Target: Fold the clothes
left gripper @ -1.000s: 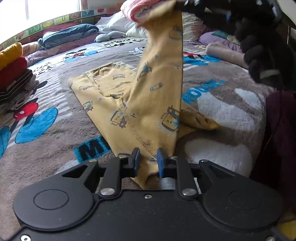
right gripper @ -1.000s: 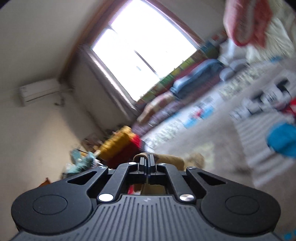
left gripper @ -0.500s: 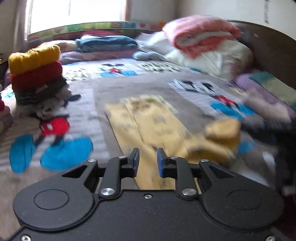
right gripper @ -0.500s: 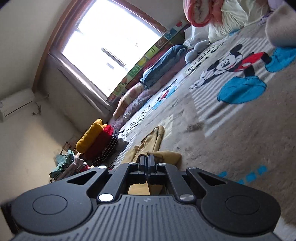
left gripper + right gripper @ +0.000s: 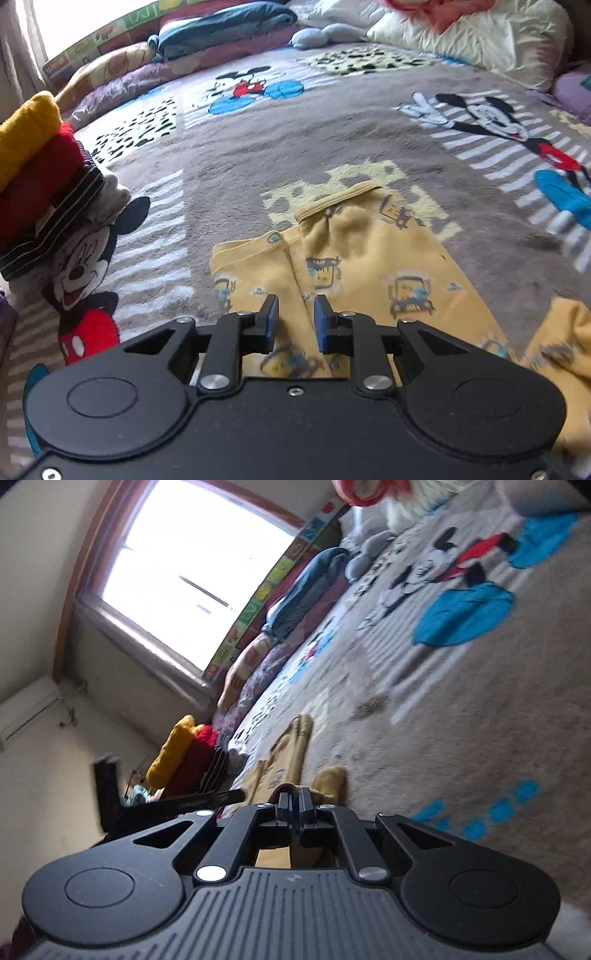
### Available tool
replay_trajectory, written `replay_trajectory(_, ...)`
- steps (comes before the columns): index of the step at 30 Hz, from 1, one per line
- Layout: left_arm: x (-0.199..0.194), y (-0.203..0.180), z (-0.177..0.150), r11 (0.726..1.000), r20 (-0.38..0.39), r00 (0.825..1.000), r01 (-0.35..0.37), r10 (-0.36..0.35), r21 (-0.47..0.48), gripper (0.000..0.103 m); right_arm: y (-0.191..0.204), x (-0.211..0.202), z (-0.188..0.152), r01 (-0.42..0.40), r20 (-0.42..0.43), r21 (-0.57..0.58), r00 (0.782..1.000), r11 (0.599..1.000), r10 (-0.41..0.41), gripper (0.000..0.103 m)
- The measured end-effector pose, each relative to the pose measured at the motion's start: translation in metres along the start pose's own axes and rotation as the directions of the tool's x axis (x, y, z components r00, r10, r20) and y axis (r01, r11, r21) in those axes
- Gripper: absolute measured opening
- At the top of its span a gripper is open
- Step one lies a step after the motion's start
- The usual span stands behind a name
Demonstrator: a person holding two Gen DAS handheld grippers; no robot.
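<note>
Now | left hand-held gripper [image 5: 293,317] apart over yellow trousers [image 5: 354,266] | right hand-held gripper [image 5: 294,805] clamps them

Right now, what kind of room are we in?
Most likely a bedroom. The yellow pants lie on a bed covered by a cartoon mouse blanket, with pillows at the far end and a window beside it.

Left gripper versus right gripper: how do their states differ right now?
The left gripper is open, blue pads apart above the yellow pants; the right gripper is shut on yellow pants fabric. Left view is level, right view is rolled sideways. Both are low over the blanket.
</note>
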State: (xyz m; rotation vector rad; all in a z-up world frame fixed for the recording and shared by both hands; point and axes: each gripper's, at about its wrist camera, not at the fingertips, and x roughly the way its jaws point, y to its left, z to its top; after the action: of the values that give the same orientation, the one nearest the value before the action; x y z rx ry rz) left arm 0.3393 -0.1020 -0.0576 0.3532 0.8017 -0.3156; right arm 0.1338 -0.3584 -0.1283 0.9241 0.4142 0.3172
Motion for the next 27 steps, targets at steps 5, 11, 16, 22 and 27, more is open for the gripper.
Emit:
replay_trajectory(5,0.02,-0.006,0.016,0.999,-0.029,0.999,-0.03,0.03,0.017,0.018,0.01,0.006,0.001,-0.027,-0.029,-0.048,0.999,0.998,0.025,0.007)
replay_trajectory(11,0.027,0.018,0.022,0.995,-0.017,1.0,-0.01,0.008,-0.101,0.002,0.014,0.002,0.003,-0.054,-0.024,-0.05,0.998,0.997,0.053,0.005)
replay_trajectory(16,0.016,0.079,0.009,0.872,0.111,0.982,0.189,-0.155,-0.452,0.001,0.023,-0.012,0.007,-0.111,0.023,-0.065,0.993,0.992,0.113,0.004)
replay_trajectory(22,0.018,0.109,-0.005,0.728,0.228,0.939,0.343,-0.256,-0.593,0.001,0.049,-0.038,0.011,-0.304,0.073,-0.145,0.946,0.941,0.317,0.003)
replay_trajectory(27,0.028,0.11,-0.007,0.687,0.259,0.921,0.389,-0.291,-0.613,0.001,0.068,-0.057,0.009,-0.382,0.048,-0.238,0.913,0.893,0.404,0.003)
